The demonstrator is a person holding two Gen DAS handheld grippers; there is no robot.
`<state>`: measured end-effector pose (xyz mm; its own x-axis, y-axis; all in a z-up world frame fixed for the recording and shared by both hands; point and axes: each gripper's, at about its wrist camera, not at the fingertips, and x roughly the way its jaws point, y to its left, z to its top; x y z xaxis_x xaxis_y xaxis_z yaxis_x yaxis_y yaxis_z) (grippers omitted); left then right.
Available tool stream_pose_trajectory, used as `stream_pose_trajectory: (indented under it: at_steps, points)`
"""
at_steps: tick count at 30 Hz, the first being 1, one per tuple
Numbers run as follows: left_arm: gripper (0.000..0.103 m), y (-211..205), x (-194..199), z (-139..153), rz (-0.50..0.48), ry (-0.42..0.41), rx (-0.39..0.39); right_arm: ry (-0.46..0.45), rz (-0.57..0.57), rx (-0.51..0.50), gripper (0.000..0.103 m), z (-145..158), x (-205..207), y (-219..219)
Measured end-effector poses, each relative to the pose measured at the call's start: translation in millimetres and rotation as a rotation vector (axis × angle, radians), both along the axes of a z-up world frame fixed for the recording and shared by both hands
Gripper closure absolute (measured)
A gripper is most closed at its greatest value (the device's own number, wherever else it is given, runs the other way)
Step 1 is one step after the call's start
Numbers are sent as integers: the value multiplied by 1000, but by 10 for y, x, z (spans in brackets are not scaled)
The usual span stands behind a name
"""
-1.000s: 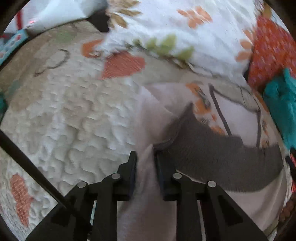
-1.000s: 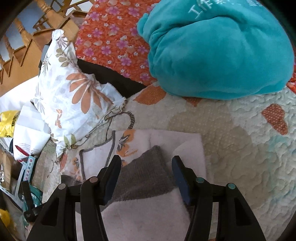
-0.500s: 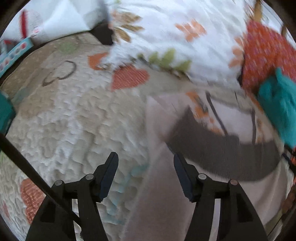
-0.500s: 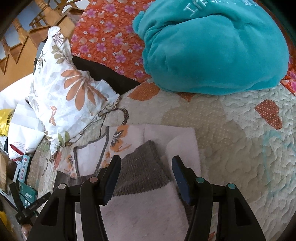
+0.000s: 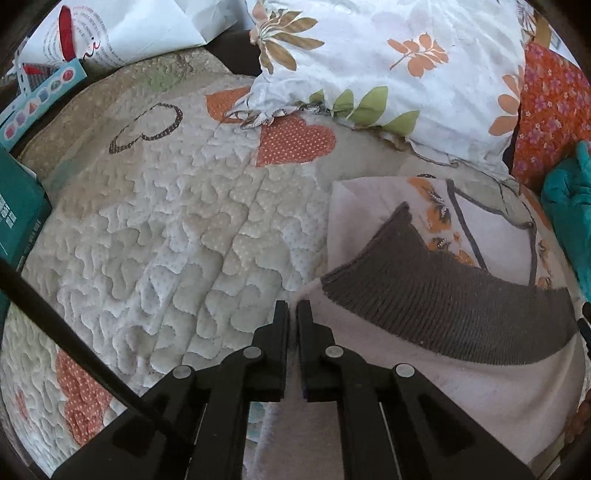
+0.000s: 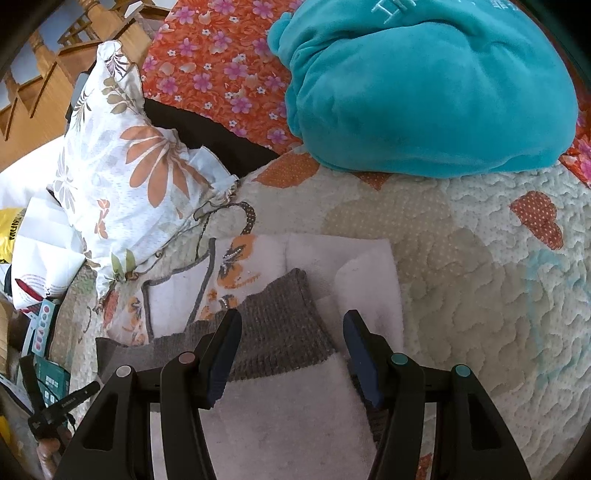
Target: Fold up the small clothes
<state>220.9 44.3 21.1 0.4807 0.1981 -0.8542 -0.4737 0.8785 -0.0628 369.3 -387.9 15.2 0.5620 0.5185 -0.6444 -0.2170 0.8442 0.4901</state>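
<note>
A small white fuzzy garment with a grey ribbed band and an orange flower print lies folded flat on the quilt. My left gripper is shut, its tips at the garment's left edge; I cannot tell whether any cloth is pinched. In the right wrist view my right gripper stands open over the garment, with the grey band and a white folded part lying between its fingers, not pressed.
A floral pillow lies behind the garment. A teal fleece bundle and an orange flowered cushion sit at the back. A teal box and a white bag lie at the left.
My left gripper let go of the white cloth it held up, opened wide, then shut again. The cloth now lies flat. The right gripper stayed open over the garment.
</note>
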Motion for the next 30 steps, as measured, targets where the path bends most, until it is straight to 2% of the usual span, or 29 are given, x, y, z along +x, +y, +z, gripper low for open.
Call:
stream_pose_trajectory:
  at_steps: [2, 4, 7, 8, 13, 15, 20, 22, 24, 25, 26, 27, 28, 29, 30]
  points:
    - [93, 42, -60, 47, 23, -11, 15, -9, -7, -2, 41, 37, -43, -23]
    - [82, 148, -170, 134, 72, -33, 18, -19, -12, -7, 41, 82, -109, -56]
    - [68, 295, -336, 229, 108, -63, -20, -28, -18, -15, 41, 143, -216, -134]
    - [66, 327, -397, 249, 117, -69, -31, -31, -23, -19, 40, 170, -273, -177]
    - [43, 276, -651, 234, 75, -77, -63, -23, -46, -48, 36, 249, -546, -384]
    - [39, 212, -725, 158, 35, -53, -67, -27, -43, -82, 35, 261, -667, -465]
    - [39, 101, -793, -37, -42, -6, -121, -12, -20, -178, 33, 164, -913, -653]
    - [36, 63, -760, -112, -66, 1, -171, 15, 1, -175, 33, 84, -1007, -746]
    - [36, 9, -723, -162, -76, 9, -186, 50, 29, -133, 31, -6, -1059, -783]
    - [41, -36, -698, -158, -82, 17, -163, 79, 54, -99, 31, -78, -1083, -781]
    - [54, -56, -675, -150, -94, 23, -159, 112, 82, -65, 31, -162, -1104, -748]
    - [93, -93, -642, -139, -117, 28, -174, 136, 106, -42, 31, -227, -1119, -706]
    - [97, -115, -622, -134, -132, 40, -199, 160, 149, -22, 31, -307, -1138, -607]
    - [97, -122, -633, -97, -108, 42, -178, 171, 181, -20, 34, -350, -1154, -525]
    - [97, -118, -650, -58, -92, 35, -158, 158, 202, -48, 47, -356, -1179, -423]
